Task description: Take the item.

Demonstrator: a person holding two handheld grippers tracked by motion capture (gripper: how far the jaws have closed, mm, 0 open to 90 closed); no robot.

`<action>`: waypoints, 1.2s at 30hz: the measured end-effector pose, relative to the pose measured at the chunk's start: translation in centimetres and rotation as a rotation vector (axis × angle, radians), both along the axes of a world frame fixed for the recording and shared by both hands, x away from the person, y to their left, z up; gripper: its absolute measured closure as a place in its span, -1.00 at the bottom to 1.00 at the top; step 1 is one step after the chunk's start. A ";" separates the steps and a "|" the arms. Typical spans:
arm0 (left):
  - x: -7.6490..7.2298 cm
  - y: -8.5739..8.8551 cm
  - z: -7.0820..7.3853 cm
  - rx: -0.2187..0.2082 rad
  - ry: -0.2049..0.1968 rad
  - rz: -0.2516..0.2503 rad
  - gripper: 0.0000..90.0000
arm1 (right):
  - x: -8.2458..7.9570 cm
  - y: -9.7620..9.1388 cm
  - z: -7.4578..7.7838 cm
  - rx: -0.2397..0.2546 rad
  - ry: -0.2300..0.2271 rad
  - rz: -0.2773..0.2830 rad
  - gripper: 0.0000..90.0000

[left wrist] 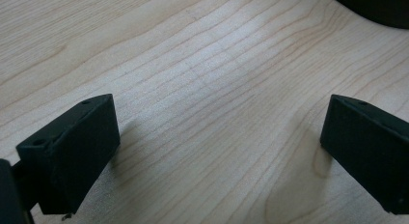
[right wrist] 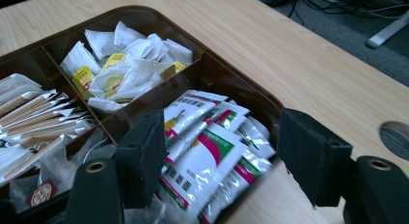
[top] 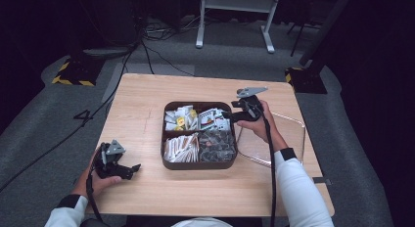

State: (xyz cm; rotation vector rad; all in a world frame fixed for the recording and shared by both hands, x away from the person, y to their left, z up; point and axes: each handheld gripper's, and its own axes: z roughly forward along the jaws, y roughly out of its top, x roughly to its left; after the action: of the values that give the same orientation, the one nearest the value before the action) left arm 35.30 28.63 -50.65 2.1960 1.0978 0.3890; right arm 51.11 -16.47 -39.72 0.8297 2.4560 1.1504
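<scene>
We hold the right gripper (right wrist: 219, 156) with fingers spread over the red-and-green sachets (right wrist: 207, 151) in the brown box's (top: 169, 163) far right compartment, seemingly about to pick one. Next we must lower and close on a single sachet. Our left gripper (left wrist: 219, 151) rests spread on the bare worktop (left wrist: 193, 64).

— Any legible text on the sachets (right wrist: 212, 151) in the near compartment of the brown tray (right wrist: 231, 81)?
— Dark characters printed along the white-and-green fronts, too small and blurred to read.
— And on the yellow tags (right wrist: 84, 79) among the white packets (right wrist: 130, 64) behind?
— Marks only, unreadable.
— On the round dark-red seal (right wrist: 41, 192) at lower left?
— Pale emblem, not decipherable.
— In the high view?
— Nothing readable on tray contents or worktop (top: 142, 104).
</scene>
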 end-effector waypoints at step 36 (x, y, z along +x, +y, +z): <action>-0.1 0.0 0.0 0.003 0.000 0.004 -0.99 | 2.3 8.3 -4.2 -0.145 0.113 0.073 0.17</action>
State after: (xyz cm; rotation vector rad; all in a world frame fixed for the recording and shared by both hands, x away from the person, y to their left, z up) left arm 35.25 28.65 -50.63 2.1964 1.1019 0.3927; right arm 53.41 -8.22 -43.87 0.7889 2.6457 0.9584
